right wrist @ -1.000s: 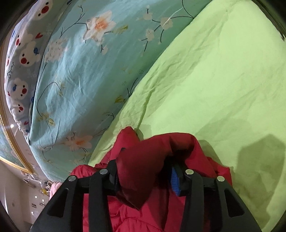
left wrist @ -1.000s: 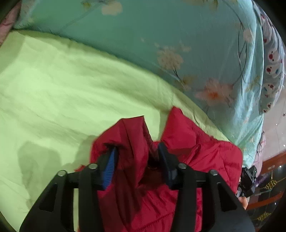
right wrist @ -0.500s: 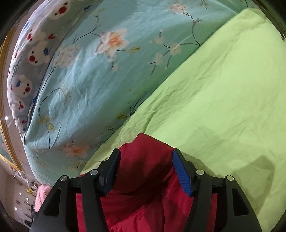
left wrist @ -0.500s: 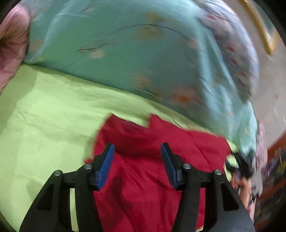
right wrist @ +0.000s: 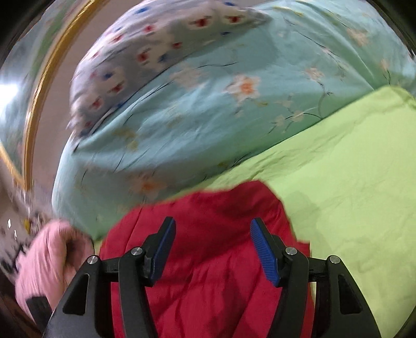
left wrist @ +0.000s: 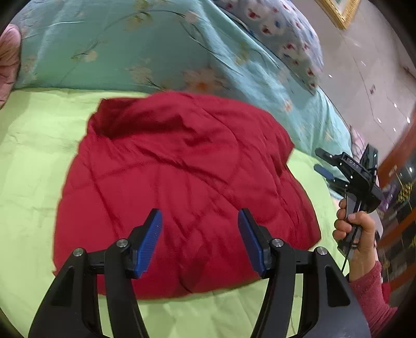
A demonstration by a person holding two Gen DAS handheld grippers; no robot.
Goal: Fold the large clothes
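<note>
Lime-green bed sheet (left wrist: 31,161), teal floral duvet (left wrist: 109,52), gold-framed picture (left wrist: 338,13)

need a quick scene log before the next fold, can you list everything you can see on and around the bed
red padded garment: one, red, lying folded on the green sheet, below both grippers
green sheet: one, light green, covers the bed under the garment
floral quilt: one, turquoise with pale flowers, heaped behind the garment
patterned pillow: one, grey-blue with red and blue prints, on top of the quilt
pink padded item: one, pink, at the edge of the bed beside the garment; what it is cannot be told
gold frame: one, gold, on the wall behind
left gripper: black with blue pads, jaws opening, nothing between them
right gripper: black with blue pads, open, holding nothing
right hand: one, red sleeve, gripping the right gripper's handle
</note>
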